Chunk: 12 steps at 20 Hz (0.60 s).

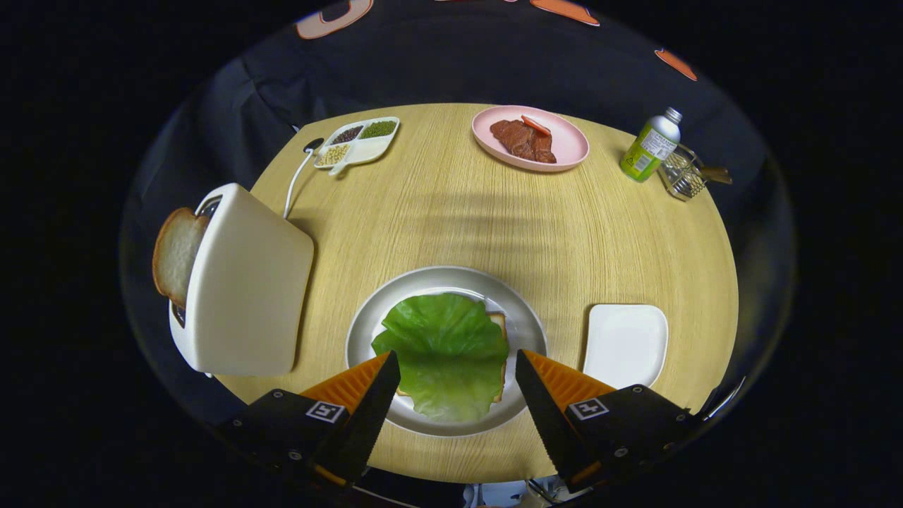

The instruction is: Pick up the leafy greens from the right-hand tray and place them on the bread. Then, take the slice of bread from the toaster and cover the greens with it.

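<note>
The lettuce leaf (444, 356) lies spread flat on a slice of bread (499, 324), which shows only as a crust corner at the leaf's far right and thin edges lower down. Both rest on a round grey plate (367, 331) on the wooden desk (494, 219). The leaf covers most of the bread and reaches nearly to the near rim of the plate.

The tool (457, 370) hangs over the near side of the plate with its fingers spread wide, one on each side of the leaf. It holds nothing; the leaf sits in the gap between the fingers without either one pressing on it.

To the left of the plate stands a cream toaster (247, 282), and a second slice of bread (175, 254) sticks up out of its slot. A white cord (293, 187) runs across the desk beyond the toaster, towards the far edge.

To the right of the plate, near it but apart, is a white rounded-square tray (626, 342), bare on top.

Beyond the plate, at the far left of the desk, is a white divided dish (358, 143) with dark, green and pale grains in separate compartments. At the far side, right of that dish, a pink oval plate (564, 144) carries slices of brown meat (525, 140) with a small red piece (536, 125) on top. Further right stand a green-labelled bottle (650, 147) with a silver cap and, touching it or just beside it, a small wire basket (683, 175).
</note>
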Tool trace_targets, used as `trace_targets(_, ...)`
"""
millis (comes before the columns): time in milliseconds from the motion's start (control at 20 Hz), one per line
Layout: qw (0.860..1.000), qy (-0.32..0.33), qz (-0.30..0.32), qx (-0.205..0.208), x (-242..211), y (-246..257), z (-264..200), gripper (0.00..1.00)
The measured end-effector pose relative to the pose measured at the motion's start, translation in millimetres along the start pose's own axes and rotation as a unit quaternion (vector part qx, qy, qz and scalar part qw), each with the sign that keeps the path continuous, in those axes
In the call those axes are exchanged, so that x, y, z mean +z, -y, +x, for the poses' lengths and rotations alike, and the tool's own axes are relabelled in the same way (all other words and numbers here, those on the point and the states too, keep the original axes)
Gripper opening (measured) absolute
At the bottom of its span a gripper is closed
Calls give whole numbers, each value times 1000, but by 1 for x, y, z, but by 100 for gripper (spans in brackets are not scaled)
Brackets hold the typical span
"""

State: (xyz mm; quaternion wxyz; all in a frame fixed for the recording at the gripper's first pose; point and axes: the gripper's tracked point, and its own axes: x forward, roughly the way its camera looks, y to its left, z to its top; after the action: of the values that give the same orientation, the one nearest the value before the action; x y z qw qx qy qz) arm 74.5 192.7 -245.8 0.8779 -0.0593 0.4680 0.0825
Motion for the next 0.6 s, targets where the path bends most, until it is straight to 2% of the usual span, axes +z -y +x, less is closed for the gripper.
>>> trace_targets(250, 1000, 22, -10, 5, 31, -28, -33, 99)
trace_targets(600, 997, 58, -24, 48, 79, -107, -82, 99)
